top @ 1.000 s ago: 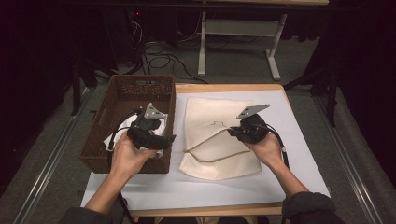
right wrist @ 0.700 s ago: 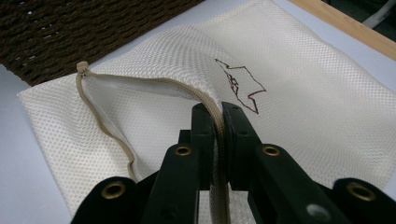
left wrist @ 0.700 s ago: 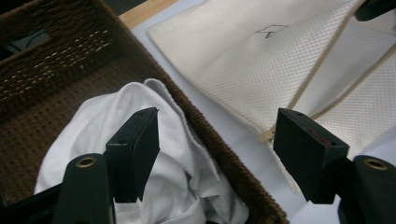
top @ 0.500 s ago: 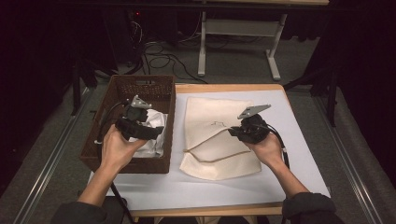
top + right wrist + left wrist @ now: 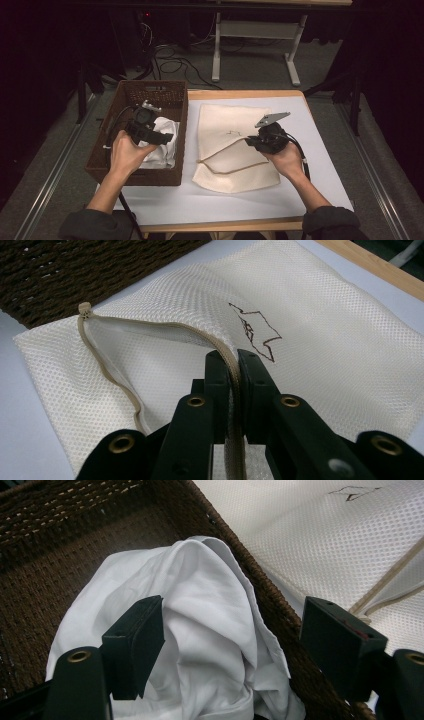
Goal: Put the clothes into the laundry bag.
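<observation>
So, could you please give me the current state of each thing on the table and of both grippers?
Mesh bag: lying flat on the table, zipper open, its edge pinched.
White cloth: crumpled, in the basket.
Basket: upright, beside the bag, holding the cloth.
Left gripper: open, jaws just opening, over the cloth, fingers either side of a fold.
Right gripper: shut on the bag's zipper edge.

Left gripper (image 5: 159,136) — wider, over white cloth (image 5: 200,630).
</observation>
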`<state>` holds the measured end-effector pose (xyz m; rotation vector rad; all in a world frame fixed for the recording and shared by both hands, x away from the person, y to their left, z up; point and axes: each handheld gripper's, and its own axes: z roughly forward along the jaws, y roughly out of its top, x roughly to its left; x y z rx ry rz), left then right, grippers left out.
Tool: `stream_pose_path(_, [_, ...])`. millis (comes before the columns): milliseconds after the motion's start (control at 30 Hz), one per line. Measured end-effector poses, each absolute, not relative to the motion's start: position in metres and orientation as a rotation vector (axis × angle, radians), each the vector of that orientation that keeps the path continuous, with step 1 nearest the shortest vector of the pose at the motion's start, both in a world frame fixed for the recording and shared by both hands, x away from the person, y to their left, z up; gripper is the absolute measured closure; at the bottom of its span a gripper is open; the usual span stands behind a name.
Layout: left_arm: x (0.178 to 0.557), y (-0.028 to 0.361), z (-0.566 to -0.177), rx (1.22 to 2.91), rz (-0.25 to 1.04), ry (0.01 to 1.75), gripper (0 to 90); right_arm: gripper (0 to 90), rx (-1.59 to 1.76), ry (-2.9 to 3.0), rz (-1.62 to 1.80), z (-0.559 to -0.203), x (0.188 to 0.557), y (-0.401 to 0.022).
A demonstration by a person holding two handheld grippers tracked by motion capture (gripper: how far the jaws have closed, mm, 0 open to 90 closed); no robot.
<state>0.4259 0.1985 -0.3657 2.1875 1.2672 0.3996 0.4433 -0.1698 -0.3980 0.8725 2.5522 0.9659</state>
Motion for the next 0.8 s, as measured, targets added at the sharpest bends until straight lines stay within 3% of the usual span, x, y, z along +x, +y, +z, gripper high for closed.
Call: stream_pose_path(800, [0.449,0.187,-0.397,2.273,0.359,1.323,23.5,85.0,0.876,2.561,0.964,-0.402,0.444,-0.171])
